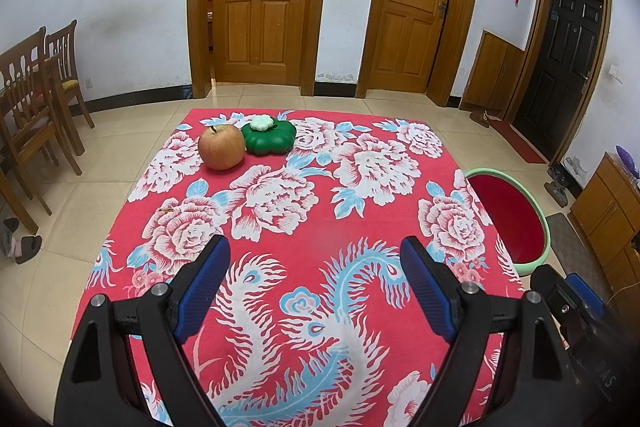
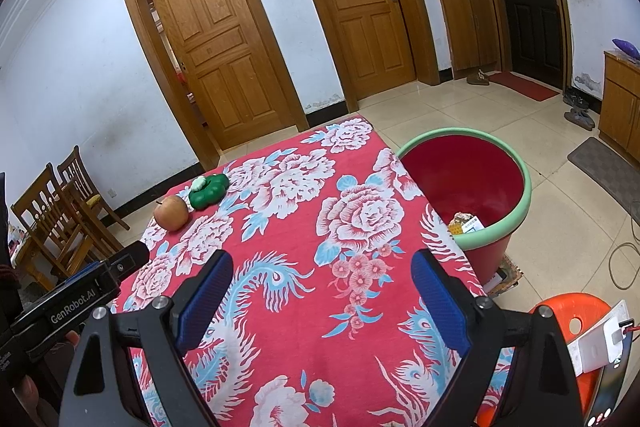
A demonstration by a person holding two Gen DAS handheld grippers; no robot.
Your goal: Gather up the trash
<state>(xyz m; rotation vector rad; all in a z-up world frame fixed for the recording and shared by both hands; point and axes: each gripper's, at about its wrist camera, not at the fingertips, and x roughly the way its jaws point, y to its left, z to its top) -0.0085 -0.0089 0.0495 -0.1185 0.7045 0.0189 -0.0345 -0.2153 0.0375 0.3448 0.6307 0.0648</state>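
Scene: A counter (image 1: 304, 267) draped in a red cloth printed with peonies and phoenixes, in a tiled room with wooden doors.

Left gripper (image 1: 316, 255): Hovering low over the near end of the cloth, jaws wide apart, nothing between them.

Right gripper (image 2: 322, 271): Hovering alongside, jaws likewise spread and holding nothing.

On the counter: An apple (image 1: 221, 147) sits at the far left, touching or just beside a green flower-shaped box (image 1: 270, 139) with a pale knob on its lid. A tiny brown scrap (image 1: 166, 210) lies on the cloth nearer the left edge; too small to identify.

Bin: A red tub with a mint-green rim (image 2: 496, 227) stands on the floor against the right side of the counter; a few paper or packaging scraps show at its bottom.

Handling, as judged: The scrap looks weightless and flat, so a pinch must start right at the cloth. The apple appears firm, smooth and fairly heavy; best taken across its widest part. The box looks rigid and light, with lobed sides offering flats to grip.

Progress: Little obvious trash remains on the cloth.
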